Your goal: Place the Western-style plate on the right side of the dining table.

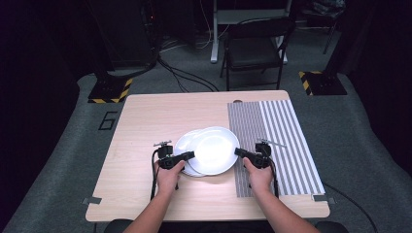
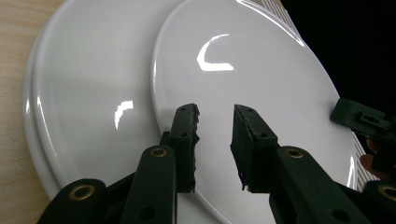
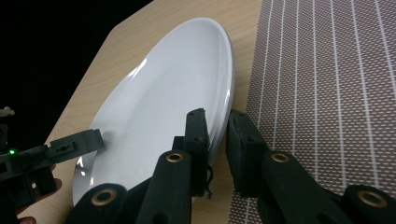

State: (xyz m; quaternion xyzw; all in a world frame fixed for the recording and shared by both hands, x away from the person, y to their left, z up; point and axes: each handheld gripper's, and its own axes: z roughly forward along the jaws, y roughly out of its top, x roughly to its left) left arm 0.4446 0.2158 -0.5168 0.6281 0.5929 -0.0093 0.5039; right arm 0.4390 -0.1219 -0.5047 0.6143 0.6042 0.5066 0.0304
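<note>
A: From above, what's on the table [image 1: 160, 111]?

B: Two white plates near the middle. The top plate [image 1: 214, 150] sits shifted to the right over the bottom plate [image 1: 183, 145], its right rim reaching the striped mat [image 1: 277, 145] that covers the table's right side. The left gripper [image 1: 190, 155] is at the plates' left edge, the right gripper [image 1: 239, 152] at the right edge, each held in a hand [image 1: 167, 177].

A: And the gripper views add what?

B: The left gripper view shows the overlap closely: top plate [image 2: 243, 79] lying on the bottom plate [image 2: 88, 102], with the left gripper [image 2: 215, 140] and its jaws spread apart over the top plate's rim, nothing between them that I can make out. The other gripper's tip [image 2: 362, 116] shows across the plate (far right).

A: The right one?

B: In its own view the right gripper [image 3: 215, 149] has its jaws either side of the top plate's [image 3: 163, 107] rim, narrowly parted; whether they press it I cannot tell. The mat [image 3: 327, 93] lies just beside that rim.

A: Room around?

B: Bare wood left, front and behind the plates; the mat runs to the table's right edge
</note>
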